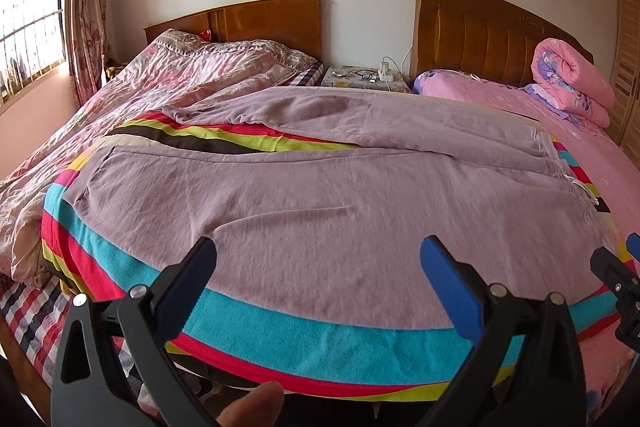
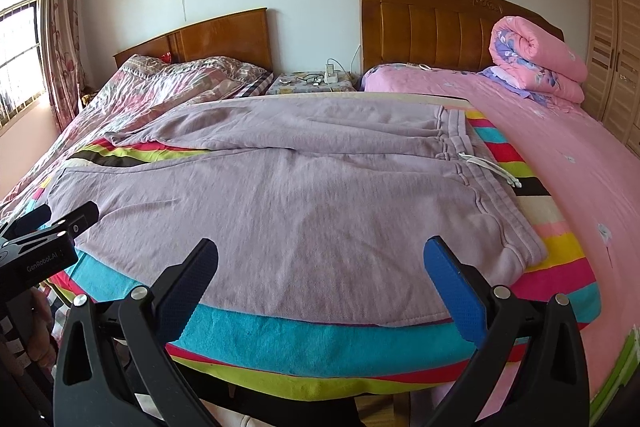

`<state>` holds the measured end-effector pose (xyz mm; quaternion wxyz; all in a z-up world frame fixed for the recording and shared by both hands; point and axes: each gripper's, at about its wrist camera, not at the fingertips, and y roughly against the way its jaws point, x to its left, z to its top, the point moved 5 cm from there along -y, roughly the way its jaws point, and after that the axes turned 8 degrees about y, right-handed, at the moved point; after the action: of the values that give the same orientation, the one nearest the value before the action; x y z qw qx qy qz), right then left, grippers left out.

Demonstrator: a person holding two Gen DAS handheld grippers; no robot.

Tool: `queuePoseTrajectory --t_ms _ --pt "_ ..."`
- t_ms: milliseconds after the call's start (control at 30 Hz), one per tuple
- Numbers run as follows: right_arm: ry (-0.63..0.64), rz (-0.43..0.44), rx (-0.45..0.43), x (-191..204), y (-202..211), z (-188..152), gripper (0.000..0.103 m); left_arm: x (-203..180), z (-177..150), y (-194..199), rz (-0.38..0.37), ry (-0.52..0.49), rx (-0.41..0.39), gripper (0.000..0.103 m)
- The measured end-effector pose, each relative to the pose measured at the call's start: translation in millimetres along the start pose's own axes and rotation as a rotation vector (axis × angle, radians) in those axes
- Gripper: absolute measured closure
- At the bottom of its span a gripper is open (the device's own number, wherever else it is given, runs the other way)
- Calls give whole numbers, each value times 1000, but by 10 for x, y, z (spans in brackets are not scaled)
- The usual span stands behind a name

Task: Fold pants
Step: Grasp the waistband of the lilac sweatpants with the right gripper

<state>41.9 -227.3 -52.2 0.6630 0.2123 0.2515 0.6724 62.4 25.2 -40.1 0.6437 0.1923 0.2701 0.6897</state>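
The pants, a pair of lilac sweatpants, lie spread flat on a striped towel that covers a board at the foot of the two beds, so the cloth has a firm and even surface under it for folding. The waistband with its white drawstring is at the right edge of the towel, and the two legs run toward the left edge; the far leg is a little apart from the near one, so a wedge of stripes shows between them. The left gripper hovers over the near edge of the towel with its fingers wide apart and nothing between them, near the leg part of the garment. The right gripper is also held wide apart and empty, over the near edge closer to the waistband end. I think this placing is on purpose: one tool for the leg side and one for the waist side, so the near long edge can be taken at two points and lifted evenly. No fold is made yet (the pants are only laid out), so the task seems to be at its beginning. The likely first step is to bring one leg over the other, and thick soft fleece like this may slip if only one layer is pinched.
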Motion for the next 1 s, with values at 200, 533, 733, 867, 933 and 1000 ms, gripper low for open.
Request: queuePoseTrajectory --t_ms 200,533,733,867,933,1000 --pt "-43 7 49 -157 -295 135 4 174 140 -387 31 31 100 1" --pt "-55 90 128 -668 -1100 923 4 89 679 -958 -112 82 58 1" --pt "144 230 135 -864 -2245 1783 4 -105 1095 -1705 -254 135 227 1" --pt "201 299 213 -920 -3291 2171 4 -294 1326 -2250 -288 104 323 1" --pt "242 337 256 -891 -3763 2313 4 -341 1425 -2525 -279 121 376 1" --pt "326 348 279 -805 -4130 2406 4 -386 1517 -2778 -281 132 418 1"
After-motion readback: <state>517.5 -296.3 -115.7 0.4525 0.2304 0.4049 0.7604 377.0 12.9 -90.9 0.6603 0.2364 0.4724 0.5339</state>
